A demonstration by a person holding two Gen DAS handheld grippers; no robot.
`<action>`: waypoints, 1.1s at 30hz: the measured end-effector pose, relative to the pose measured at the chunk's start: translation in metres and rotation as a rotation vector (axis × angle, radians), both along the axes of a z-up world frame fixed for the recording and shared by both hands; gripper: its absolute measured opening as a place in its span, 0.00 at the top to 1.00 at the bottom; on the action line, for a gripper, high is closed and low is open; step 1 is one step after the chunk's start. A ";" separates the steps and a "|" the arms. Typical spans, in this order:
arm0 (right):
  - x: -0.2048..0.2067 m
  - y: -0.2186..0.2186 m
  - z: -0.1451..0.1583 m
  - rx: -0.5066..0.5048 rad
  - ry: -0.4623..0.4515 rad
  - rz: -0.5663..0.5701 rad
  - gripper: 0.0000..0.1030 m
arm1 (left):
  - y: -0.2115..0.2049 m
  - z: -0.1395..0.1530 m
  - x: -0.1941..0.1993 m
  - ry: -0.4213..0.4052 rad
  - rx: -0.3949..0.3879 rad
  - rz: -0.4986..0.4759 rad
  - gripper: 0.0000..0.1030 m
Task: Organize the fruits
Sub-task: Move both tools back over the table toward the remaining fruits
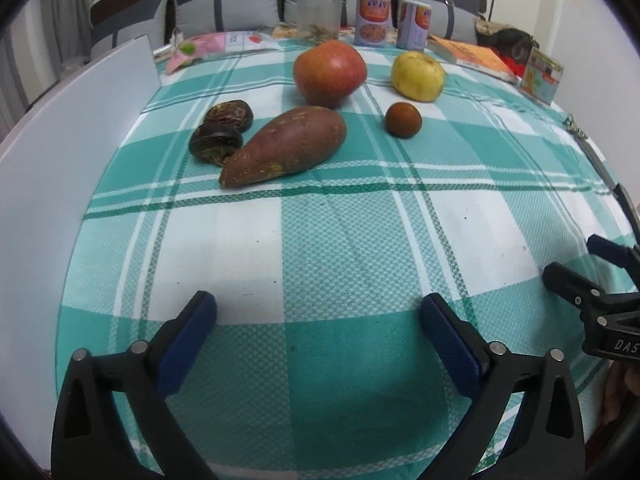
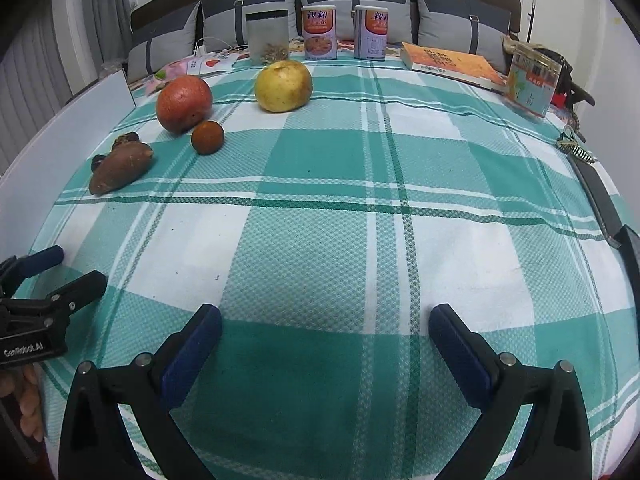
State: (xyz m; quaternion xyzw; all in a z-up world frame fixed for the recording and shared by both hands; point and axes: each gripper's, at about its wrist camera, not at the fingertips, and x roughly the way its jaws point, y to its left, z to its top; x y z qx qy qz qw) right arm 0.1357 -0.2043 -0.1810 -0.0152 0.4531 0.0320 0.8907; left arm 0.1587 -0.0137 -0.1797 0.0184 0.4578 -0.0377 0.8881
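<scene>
Both grippers idle at the near edge of the checked tablecloth (image 1: 320, 240). Left gripper (image 1: 318, 320) has its jaws spread wide, nothing between them. Right gripper (image 2: 324, 330) is the same: wide apart, empty.

Produce sits in a loose cluster at the far left of the table, near the white board (image 1: 80, 160):
- red apple (image 1: 330, 73) at the back, yellow apple (image 1: 418, 76) to its right, apart from it
- small round brown fruit (image 1: 403, 120) in front, between the two apples
- sweet potato (image 1: 286, 145) lying on its side, just in front of the red apple
- two dark wrinkled fruits (image 1: 222, 132) touching each other, up against the sweet potato's narrow end

Handling, my read:
- apples: firm, smooth, likely slippery. Grip across the widest part, moderate squeeze to avoid bruising.
- sweet potato: probably the heaviest, stiff, rough skin. Clamp across the thick middle, not the tapered tip, or it will pivot.
- small brown fruit: light, will roll. Come straight down over it.
- dark pair: look soft and shrivelled, go gentle. Separate them first, since they are packed tight.

Cans (image 1: 372, 20) and book (image 1: 476, 58) at the back are clear of the work.
</scene>
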 end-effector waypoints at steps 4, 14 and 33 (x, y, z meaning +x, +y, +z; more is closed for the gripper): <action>0.000 0.002 -0.001 -0.016 -0.001 -0.004 0.00 | 0.000 -0.001 -0.001 -0.002 0.001 0.000 0.00; 0.001 0.002 -0.002 -0.014 0.000 -0.004 0.00 | 0.001 -0.001 0.000 -0.002 0.002 0.000 0.00; 0.001 0.001 -0.002 -0.014 -0.001 -0.005 0.00 | 0.000 -0.001 0.000 -0.004 0.002 0.000 0.00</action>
